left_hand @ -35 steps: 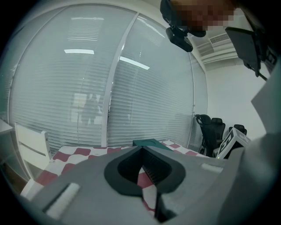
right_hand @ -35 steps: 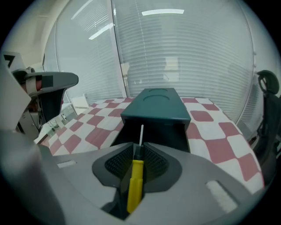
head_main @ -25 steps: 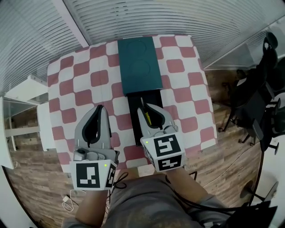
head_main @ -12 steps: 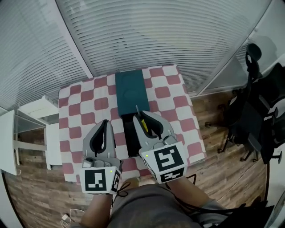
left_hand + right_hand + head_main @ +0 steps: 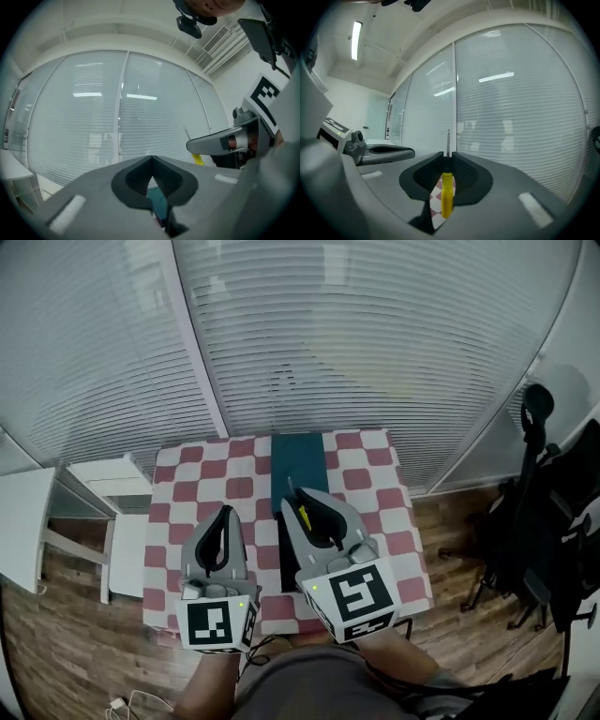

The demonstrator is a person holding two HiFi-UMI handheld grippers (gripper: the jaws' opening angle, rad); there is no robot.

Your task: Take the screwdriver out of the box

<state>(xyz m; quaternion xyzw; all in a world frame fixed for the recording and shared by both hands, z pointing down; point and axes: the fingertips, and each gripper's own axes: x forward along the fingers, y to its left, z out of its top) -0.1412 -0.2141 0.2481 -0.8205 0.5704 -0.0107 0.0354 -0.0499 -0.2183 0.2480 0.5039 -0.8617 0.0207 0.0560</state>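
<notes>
Yellow-handled screwdriver (image 5: pixel 447 194) is clamped between the right gripper's (image 5: pixel 448 161) jaws, its shaft pointing far toward the blinds, high above the checkered table (image 5: pixel 375 493). Left gripper (image 5: pixel 151 160) is clenched on nothing, jaws meeting, just left of the other. Extraction looks essentially done. I judge the next move is to carry the tool sideways, clear of the black box (image 5: pixel 287 554), and set it on the cloth. Most of the box interior hides behind the right gripper. A teal slab (image 5: pixel 298 474) at its far end may be its lid.
</notes>
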